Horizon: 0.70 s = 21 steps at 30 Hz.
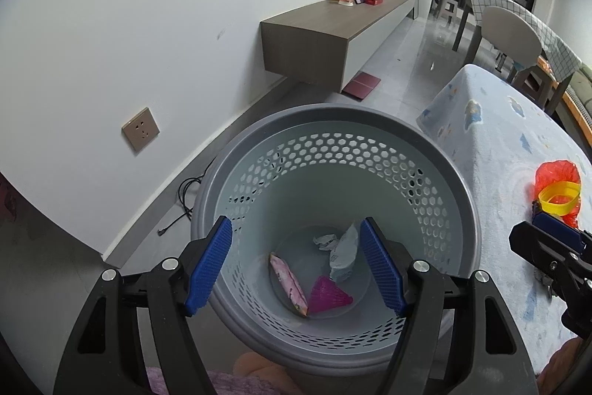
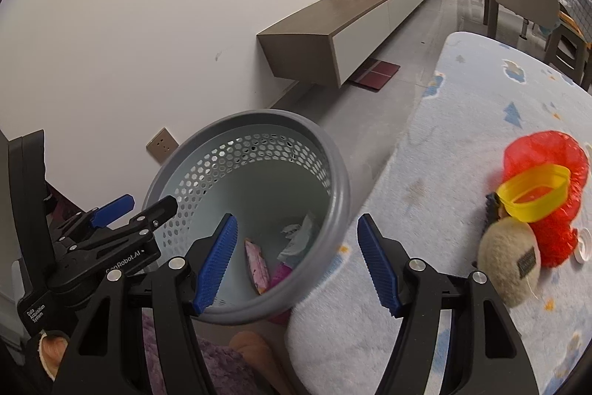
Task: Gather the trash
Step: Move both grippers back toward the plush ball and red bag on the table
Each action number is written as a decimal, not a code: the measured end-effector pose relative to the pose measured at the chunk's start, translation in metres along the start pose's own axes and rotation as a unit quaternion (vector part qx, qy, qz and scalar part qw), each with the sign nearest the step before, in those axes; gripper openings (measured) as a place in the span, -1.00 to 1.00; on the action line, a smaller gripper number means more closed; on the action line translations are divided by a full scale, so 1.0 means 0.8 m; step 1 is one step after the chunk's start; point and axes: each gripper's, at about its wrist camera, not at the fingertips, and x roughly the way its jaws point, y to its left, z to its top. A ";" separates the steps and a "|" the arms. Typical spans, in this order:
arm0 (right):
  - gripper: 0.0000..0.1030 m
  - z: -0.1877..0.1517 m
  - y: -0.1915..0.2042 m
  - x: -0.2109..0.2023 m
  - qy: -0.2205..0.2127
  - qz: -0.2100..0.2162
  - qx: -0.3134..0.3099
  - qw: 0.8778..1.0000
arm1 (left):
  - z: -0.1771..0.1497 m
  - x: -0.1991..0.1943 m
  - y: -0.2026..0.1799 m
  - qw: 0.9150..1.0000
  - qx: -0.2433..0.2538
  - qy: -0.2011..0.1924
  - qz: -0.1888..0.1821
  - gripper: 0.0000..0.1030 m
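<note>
Blue pads of the left claw (image 1: 296, 267) fill the lower middle of its frame, spread wide and released, hanging over the mouth of the grey bin (image 1: 333, 115) and aimed down into it. On the bin floor a pink wrapper (image 1: 288, 282) lies with its long axis running from upper left to lower right, beside a magenta scrap (image 1: 327, 295) and crumpled paper (image 1: 342, 250). Right claw (image 2: 296, 263) is likewise released, straddling the bin rim and the counter (image 2: 462, 121) edge, with a red bag (image 2: 547, 180), yellow ring (image 2: 532, 195) and beige ball (image 2: 508, 263) at right.
</note>
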 end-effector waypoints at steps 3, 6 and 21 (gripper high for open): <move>0.26 -0.008 -0.008 -0.010 -0.004 -0.008 0.010 1.000 | -0.001 -0.005 -0.009 1.000 0.007 -0.005 -0.009 0.36; 0.26 -0.016 -0.019 -0.021 -0.009 -0.016 0.021 1.000 | -0.002 -0.009 -0.020 1.000 0.014 -0.011 -0.017 0.40; 0.26 -0.064 -0.100 -0.088 -0.030 -0.082 0.085 0.993 | -0.015 -0.026 -0.087 0.996 0.062 -0.022 -0.065 0.42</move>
